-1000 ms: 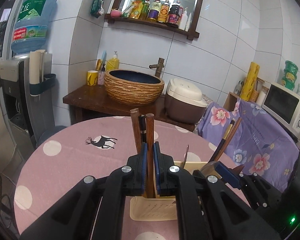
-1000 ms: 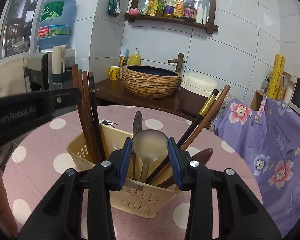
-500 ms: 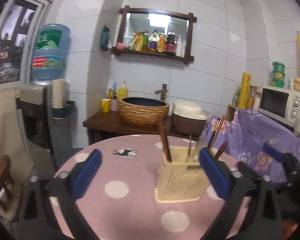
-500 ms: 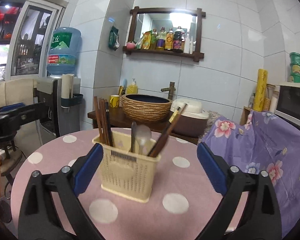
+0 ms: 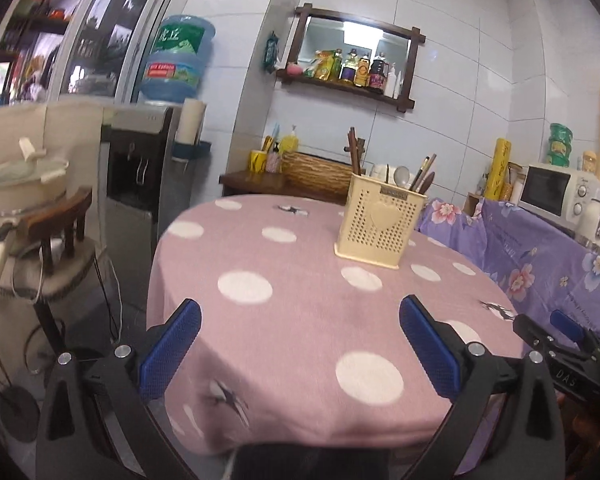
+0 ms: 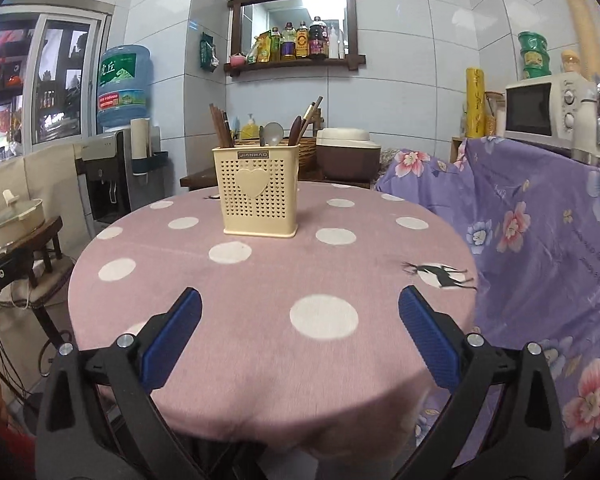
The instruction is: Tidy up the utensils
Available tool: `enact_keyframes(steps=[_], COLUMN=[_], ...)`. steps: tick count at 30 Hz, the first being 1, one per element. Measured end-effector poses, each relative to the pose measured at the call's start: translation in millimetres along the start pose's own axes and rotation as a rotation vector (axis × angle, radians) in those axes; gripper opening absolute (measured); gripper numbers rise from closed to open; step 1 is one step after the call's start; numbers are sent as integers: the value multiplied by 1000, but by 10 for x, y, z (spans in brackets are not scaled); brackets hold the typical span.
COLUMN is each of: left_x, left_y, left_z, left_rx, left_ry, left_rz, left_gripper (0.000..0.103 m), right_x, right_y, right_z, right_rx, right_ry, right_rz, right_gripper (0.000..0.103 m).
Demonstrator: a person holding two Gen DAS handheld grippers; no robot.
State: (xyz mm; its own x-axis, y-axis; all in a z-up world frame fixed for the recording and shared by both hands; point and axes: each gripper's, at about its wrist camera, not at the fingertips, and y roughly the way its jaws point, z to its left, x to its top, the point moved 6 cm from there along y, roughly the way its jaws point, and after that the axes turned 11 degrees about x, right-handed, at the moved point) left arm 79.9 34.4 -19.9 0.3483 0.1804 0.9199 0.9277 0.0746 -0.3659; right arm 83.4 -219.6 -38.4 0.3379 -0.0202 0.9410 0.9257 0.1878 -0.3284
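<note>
A cream perforated utensil holder [image 5: 380,222] [image 6: 259,198] with a heart on its front stands upright on the round pink polka-dot table [image 5: 300,312] [image 6: 276,280]. Brown chopsticks [image 6: 219,125] [image 5: 354,156] stick out of its left part. A metal spoon [image 6: 273,133] [image 5: 401,174] and dark-handled utensils [image 6: 306,120] [image 5: 424,176] rise from the rest. My left gripper [image 5: 300,344] hovers open at the near table edge, nothing between its blue pads. My right gripper [image 6: 300,336] is open too, well short of the holder, holding nothing. Its black body [image 5: 556,344] shows at the right of the left wrist view.
A purple floral cloth [image 6: 540,240] covers furniture right of the table, with a microwave [image 6: 540,110] on top. Behind stand a woven basin [image 5: 320,170], a rice cooker [image 6: 346,152] and a water dispenser [image 5: 148,172]. A stool with a pot [image 5: 24,188] stands left.
Both grippers let go of the utensils, opened wide and drew back from the holder to the near table edge. The chopsticks and spoon stay in the holder.
</note>
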Motion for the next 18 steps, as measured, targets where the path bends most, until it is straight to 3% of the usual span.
enact_keyframes(steps=[5,12,18], left_x=[27,28,28], left_y=[-219,-526,-566], left_z=[-11,-148,-141], left_rx=[53,2,3], left_ry=[31,82,77], left_rz=[-59,-156,-165], left_gripper=[98,98,98], right_x=[-119,-31,10], right_y=[-366,-631,-665], right_z=[170,352,348], right_rx=[29,58,65], right_ry=[1,-63,-64], right_rz=[-31,-99,-105], right_gripper=[97,97,97])
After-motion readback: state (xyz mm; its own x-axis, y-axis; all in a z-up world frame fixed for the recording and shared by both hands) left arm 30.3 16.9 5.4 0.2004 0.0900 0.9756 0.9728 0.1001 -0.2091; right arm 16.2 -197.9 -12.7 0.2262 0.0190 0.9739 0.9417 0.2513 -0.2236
